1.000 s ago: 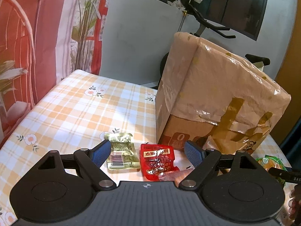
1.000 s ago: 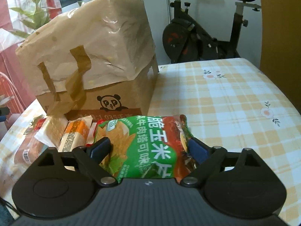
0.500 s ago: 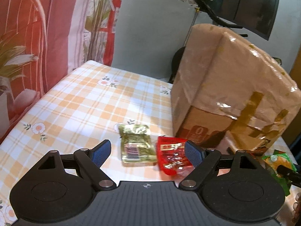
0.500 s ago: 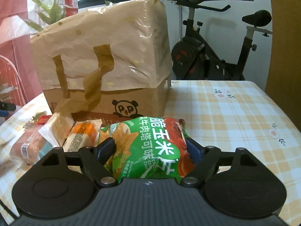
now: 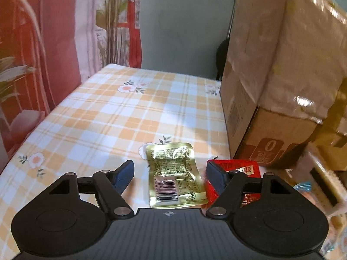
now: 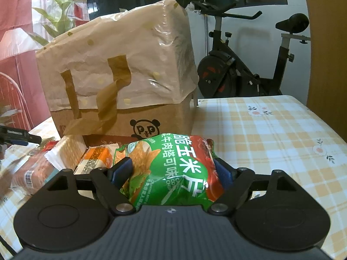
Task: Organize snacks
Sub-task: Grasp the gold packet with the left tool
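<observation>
My left gripper (image 5: pixel 170 173) is open over the checked tablecloth, with a gold snack pouch (image 5: pixel 174 176) lying flat between its fingers. A red snack packet (image 5: pixel 243 170) lies by its right finger. My right gripper (image 6: pixel 173 171) is shut on a green corn-chip bag (image 6: pixel 171 171) and holds it in front of the cardboard box (image 6: pixel 130 117). An orange bar packet (image 6: pixel 95 158), a white wafer packet (image 6: pixel 65 149) and a brown packet (image 6: pixel 32 173) lie left of the bag.
The cardboard box, topped by a paper bag (image 6: pixel 121 58), stands on the table and also fills the right of the left wrist view (image 5: pixel 277 75). An exercise bike (image 6: pixel 243 65) stands behind the table. Red curtains (image 5: pixel 43 43) hang at the left.
The left gripper has moved left and forward, so the gold pouch now lies between its fingers and the red packet by the right finger. The right gripper has lifted the green bag slightly.
</observation>
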A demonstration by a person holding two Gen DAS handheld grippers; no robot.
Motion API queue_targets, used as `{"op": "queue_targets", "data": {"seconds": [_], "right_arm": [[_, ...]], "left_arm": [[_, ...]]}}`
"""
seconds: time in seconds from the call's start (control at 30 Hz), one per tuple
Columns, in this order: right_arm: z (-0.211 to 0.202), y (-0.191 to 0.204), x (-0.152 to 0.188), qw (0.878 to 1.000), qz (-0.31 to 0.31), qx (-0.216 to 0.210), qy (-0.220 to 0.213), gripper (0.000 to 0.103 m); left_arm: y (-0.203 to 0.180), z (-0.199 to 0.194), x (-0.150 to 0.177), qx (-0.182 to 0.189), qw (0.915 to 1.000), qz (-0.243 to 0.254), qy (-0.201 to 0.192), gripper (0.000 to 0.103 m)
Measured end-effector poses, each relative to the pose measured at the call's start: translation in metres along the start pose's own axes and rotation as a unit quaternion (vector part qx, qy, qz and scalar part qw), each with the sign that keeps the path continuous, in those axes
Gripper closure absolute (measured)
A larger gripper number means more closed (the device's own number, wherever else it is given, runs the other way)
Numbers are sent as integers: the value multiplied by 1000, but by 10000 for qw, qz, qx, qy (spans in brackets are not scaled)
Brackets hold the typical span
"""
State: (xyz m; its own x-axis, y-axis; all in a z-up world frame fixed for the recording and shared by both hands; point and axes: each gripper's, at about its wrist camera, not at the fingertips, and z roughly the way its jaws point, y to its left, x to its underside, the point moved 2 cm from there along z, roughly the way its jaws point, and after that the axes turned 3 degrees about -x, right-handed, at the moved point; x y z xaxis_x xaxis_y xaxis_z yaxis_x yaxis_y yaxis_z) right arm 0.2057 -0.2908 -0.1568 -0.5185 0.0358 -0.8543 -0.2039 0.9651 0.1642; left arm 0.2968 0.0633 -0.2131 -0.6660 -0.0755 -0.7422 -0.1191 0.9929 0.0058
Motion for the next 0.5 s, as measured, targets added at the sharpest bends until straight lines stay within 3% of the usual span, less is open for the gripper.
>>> {"op": "queue_targets", "data": {"seconds": [0.43,0.5], "right_arm": [[-1,-4,1,9999,133,-71,-22,20],[-1,-4,1,9999,132,-71,-23,20]], "left_arm": [[-11,20,-1,-514,9986,32,116,26],[-11,20,-2,-541,9984,26,135,32]]}}
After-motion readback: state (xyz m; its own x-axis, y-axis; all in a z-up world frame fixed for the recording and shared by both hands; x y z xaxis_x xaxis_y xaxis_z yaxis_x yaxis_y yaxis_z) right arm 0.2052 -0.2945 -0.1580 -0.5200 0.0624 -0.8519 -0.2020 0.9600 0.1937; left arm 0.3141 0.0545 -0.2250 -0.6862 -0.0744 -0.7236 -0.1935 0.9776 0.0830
